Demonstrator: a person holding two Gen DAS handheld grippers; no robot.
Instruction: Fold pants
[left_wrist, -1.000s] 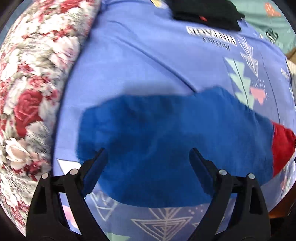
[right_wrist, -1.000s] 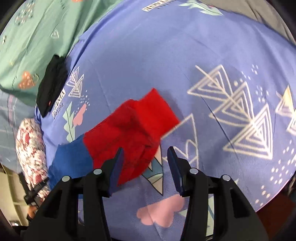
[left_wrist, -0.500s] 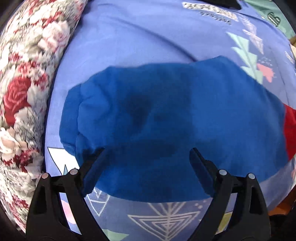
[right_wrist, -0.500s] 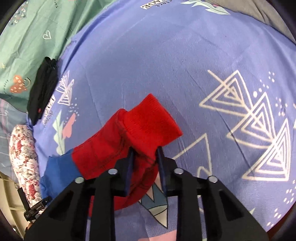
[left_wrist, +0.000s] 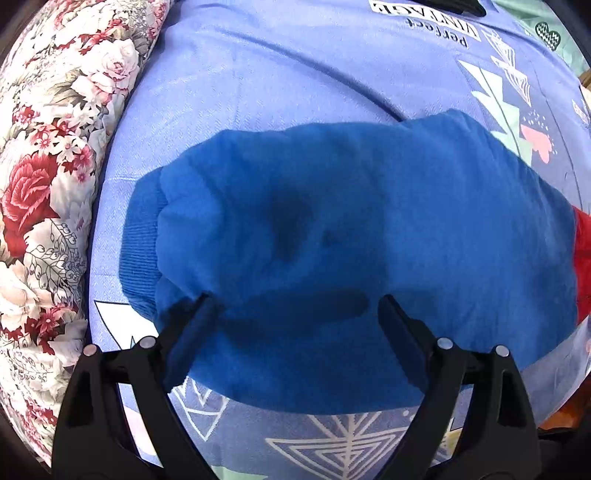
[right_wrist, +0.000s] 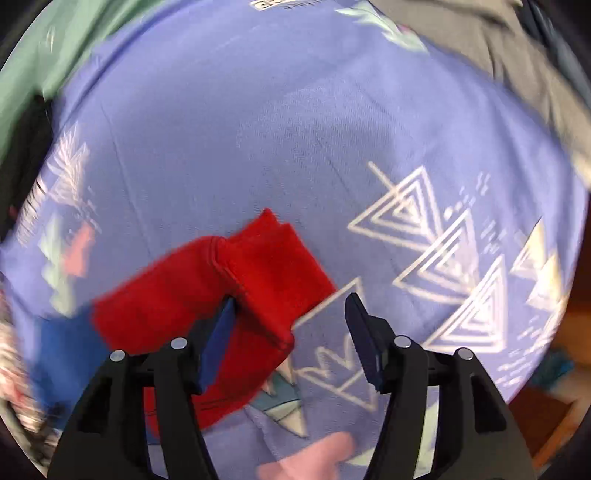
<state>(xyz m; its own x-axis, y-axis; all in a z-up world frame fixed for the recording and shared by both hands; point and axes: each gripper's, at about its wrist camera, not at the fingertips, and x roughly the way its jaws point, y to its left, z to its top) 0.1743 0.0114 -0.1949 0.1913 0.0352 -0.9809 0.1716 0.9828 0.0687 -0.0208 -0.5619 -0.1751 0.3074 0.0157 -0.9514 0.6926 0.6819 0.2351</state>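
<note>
On a periwinkle bedsheet (left_wrist: 295, 74) printed with white triangles, I have the pants (left_wrist: 351, 240) lying flat, blue at the body and red (right_wrist: 229, 295) at the leg end. At the far left of the left wrist view a floral pillow (left_wrist: 48, 184) borders the sheet, just beside the ribbed blue end of the garment. My left gripper (left_wrist: 295, 314) points steeply down over the blue cloth with its jaws spread wide; the tips sit right at the fabric, and I cannot tell whether they press into it. To the right the blue gives way to red at the frame edge. In the blurred right wrist view, my right gripper (right_wrist: 291, 317) has its jaws opening: the ribbed red cuff lies partly between them, the left pad at the cloth's fold and the right pad clear of it over bare sheet. A green cloth (right_wrist: 55, 55) and a dark garment (right_wrist: 22, 147) lie at the sheet's far left edge.
</note>
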